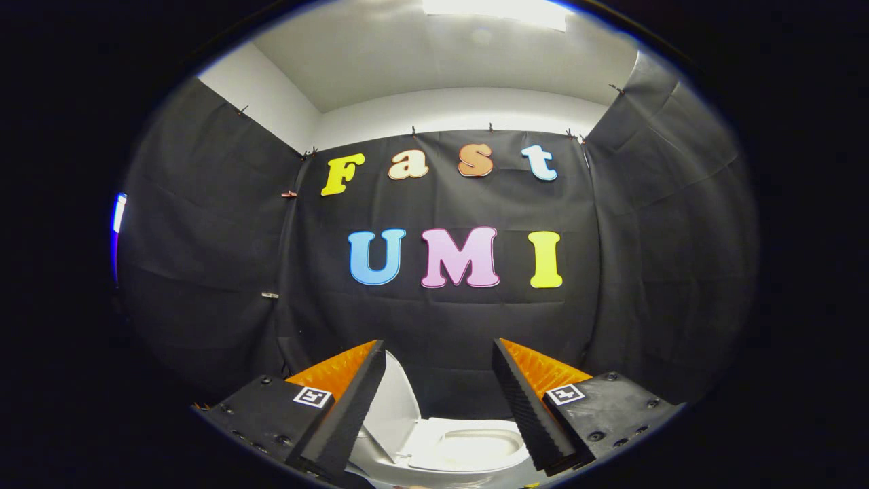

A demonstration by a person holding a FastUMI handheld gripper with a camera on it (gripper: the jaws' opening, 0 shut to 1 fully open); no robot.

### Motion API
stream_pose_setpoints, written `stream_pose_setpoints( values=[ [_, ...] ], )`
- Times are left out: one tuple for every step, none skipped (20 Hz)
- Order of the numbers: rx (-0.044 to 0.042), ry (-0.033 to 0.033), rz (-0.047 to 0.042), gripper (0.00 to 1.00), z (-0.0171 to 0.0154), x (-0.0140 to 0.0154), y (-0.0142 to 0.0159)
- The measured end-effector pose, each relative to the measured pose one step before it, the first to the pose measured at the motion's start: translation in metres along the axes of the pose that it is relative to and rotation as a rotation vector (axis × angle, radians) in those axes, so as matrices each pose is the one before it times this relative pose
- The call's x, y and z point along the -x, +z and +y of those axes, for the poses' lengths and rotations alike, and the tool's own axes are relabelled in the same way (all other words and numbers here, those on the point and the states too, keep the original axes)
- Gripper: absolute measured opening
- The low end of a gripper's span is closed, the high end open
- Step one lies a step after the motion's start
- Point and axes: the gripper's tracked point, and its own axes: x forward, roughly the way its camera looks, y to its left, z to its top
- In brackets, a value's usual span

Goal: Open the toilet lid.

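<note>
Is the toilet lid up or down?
Up. The lid stands raised beside the left finger, and the seat and bowl opening show below, between the fingers. The claw is open, holding nothing.

Between and just below my spread, empty fingers [438,401] sits the white toilet [468,448], its lid [397,407] already raised, standing nearly upright beside my left finger, the seat and oval bowl lying open.
</note>
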Motion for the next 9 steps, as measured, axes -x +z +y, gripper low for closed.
stream_pose_setpoints(
  values=[
    [-0.00009,0.00052,0.00106,0.99,0.0003,-0.00048,-0.00066],
    [0.00065,0.00041,0.00081,0.99,0.00021,-0.0005,-0.00021],
    [0.001,0.00043,0.00031,0.99,0.00043,-0.00001,0.00037],
    [0.00084,0.00068,0.00021,0.99,0.0007,0.00018,0.00015],
    [0.00056,0.00149,0.00019,0.99,0.00019,0.00014,-0.00031],
    [0.00105,0.00096,-0.00021,0.99,0.00072,-0.00005,-0.00009],
    [0.00098,0.0003,0.00076,0.99,-0.00002,-0.00033,-0.00048],
    [0.0005,0.0008,0.00068,0.99,0.00069,-0.00029,-0.00027],
    [0.00009,0.00064,0.00035,0.99,0.00069,0.00032,-0.0004]
  ],
)
